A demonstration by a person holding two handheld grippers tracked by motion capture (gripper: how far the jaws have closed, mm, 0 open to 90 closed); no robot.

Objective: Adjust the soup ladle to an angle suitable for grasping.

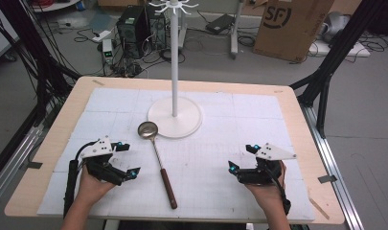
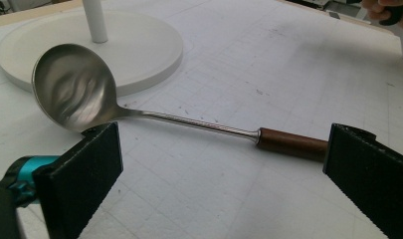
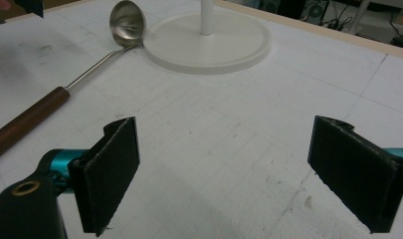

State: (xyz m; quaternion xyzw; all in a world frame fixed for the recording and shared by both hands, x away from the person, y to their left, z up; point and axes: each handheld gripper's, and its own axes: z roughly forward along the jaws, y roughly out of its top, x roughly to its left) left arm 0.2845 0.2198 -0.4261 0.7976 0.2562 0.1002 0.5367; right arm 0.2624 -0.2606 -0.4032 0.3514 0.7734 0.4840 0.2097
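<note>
A steel ladle [image 1: 158,158] with a dark wooden handle lies on the white mat, its bowl [image 2: 72,87] resting against the round base of a white stand [image 1: 175,117]. My left gripper [image 1: 127,160] sits to the left of the ladle with its jaws wide apart and nothing between them; in the left gripper view the ladle's handle [image 2: 291,143] lies just beyond the jaws. My right gripper [image 1: 242,158] rests at the right of the mat, open and empty, with the ladle [image 3: 64,92] off to its left.
The stand's thin pole [image 1: 174,57] rises from the base [image 3: 209,42] and ends in a ring of hooks. The wooden table edge [image 1: 52,139] frames the mat. Boxes, cables and computer cases lie on the floor behind the table.
</note>
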